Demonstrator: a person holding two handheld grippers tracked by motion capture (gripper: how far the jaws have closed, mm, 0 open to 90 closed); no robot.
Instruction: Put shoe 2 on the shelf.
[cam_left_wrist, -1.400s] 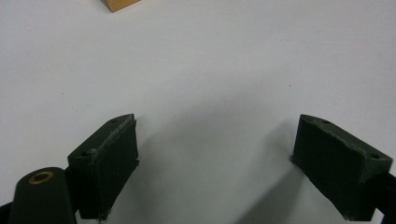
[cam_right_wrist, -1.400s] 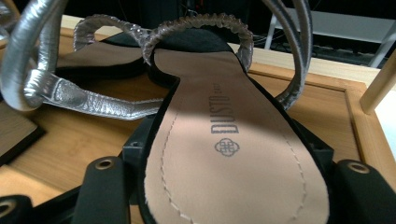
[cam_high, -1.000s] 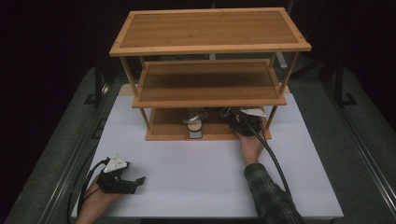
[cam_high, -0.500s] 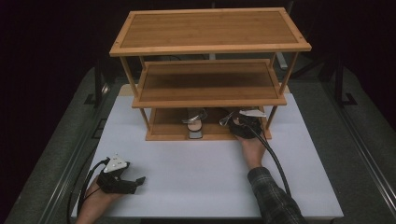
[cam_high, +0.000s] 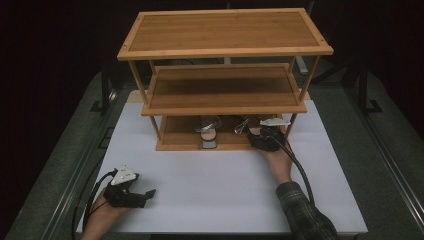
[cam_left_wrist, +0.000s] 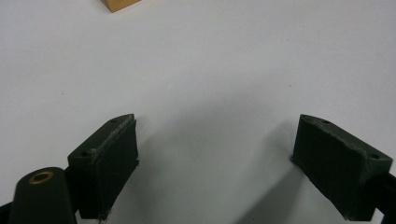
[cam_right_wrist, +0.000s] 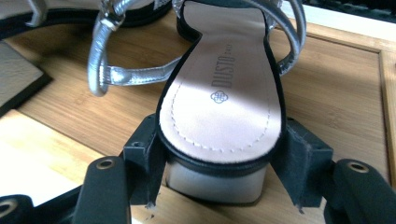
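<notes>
Two sandals on bottom shelf (cam_high: 175, 135). Right tongs (cam_right_wrist: 219, 172) pinch heel of sandal (cam_right_wrist: 222, 93), jaws just closing. Loose pinch, sandal could tip toward 9 o'clock, bump other sandal (cam_high: 209, 131). Left tongs (cam_left_wrist: 215, 163) wide, empty, on tabletop (cam_high: 220, 185).

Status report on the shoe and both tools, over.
Left tool open, idle on mat. Right tool just closed further on sandal heel, bottom shelf. Second sandal beside it, nothing blocking.

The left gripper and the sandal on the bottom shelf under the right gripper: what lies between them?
In the high view, bare white tabletop, then the other sandal on the rack's bottom shelf, separates the left gripper from that sandal.
</notes>
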